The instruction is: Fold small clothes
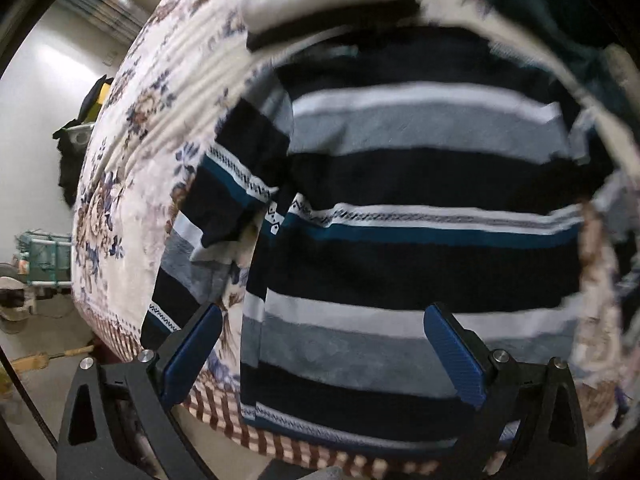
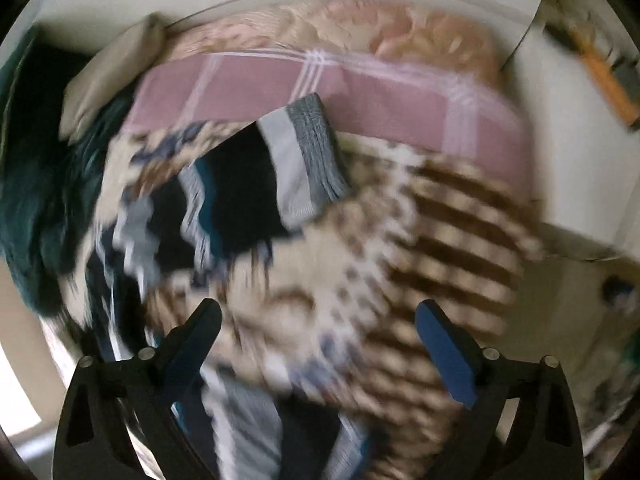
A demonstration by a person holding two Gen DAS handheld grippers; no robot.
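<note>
A small striped sweater (image 1: pixel 420 216), navy, grey, white and teal, lies flat on a floral bedspread (image 1: pixel 132 168), hem towards me, its left sleeve (image 1: pixel 224 200) folded beside the body. My left gripper (image 1: pixel 322 320) is open and empty just above the hem. In the blurred right wrist view the sweater's other sleeve (image 2: pixel 248 188) lies stretched out with its grey ribbed cuff (image 2: pixel 316 148) far from me. My right gripper (image 2: pixel 318 320) is open and empty above the bedspread (image 2: pixel 360 280), to the right of the sweater body.
A folded white and black garment (image 1: pixel 320 0) lies beyond the sweater's collar. A pink checked cloth (image 2: pixel 340 92) and a peach blanket (image 2: pixel 380 28) lie at the bed's far end. Dark teal fabric (image 2: pixel 40 184) sits at the left. The bed's edge (image 1: pixel 224 424) is near me.
</note>
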